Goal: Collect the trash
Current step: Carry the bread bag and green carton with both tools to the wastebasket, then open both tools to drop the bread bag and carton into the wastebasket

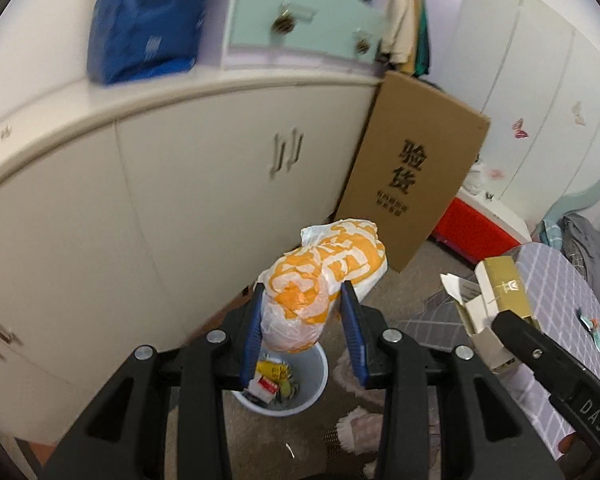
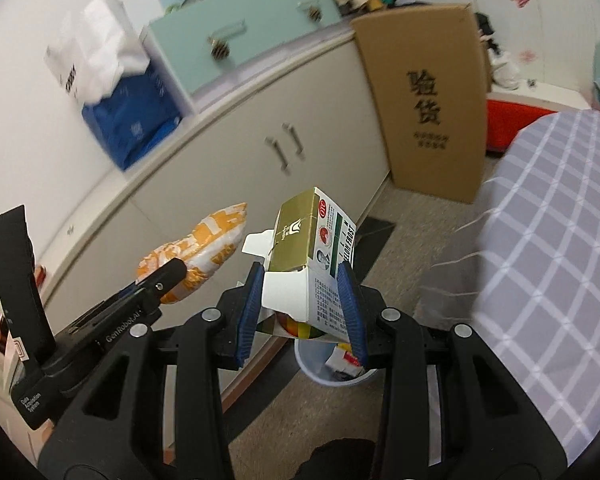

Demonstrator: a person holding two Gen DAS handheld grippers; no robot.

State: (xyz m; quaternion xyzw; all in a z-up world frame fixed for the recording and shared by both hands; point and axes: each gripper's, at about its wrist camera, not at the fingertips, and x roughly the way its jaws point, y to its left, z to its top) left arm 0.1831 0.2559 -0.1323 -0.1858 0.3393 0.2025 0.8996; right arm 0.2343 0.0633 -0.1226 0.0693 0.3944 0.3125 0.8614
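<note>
In the left wrist view, I am seeing the cream cabinet [image 1: 100,208] filling the left half of the frame, with a blue bag [image 1: 144,32] on its top at the upper left. At the lower centre my left claw [image 1: 302,304] is gripping an orange and white plastic bag [image 1: 320,280]; the blue pads are pressing on its two sides. Just below it in the frame, the pale blue trash bin [image 1: 308,396] is standing on the floor, already with some wrappers inside. To the right a brown cardboard box [image 1: 412,168] is leaning against the cabinet end.

In the right wrist view, the left claw with its bag is showing at the middle left. In the centre my right claw [image 2: 302,280] is gripping a gold and white carton [image 2: 312,252] with open flaps, tilted. The bin [image 2: 332,376] is partly hidden under the carton. At the right, a bed with a grey checked sheet [image 2: 548,240] is filling the frame.
</note>
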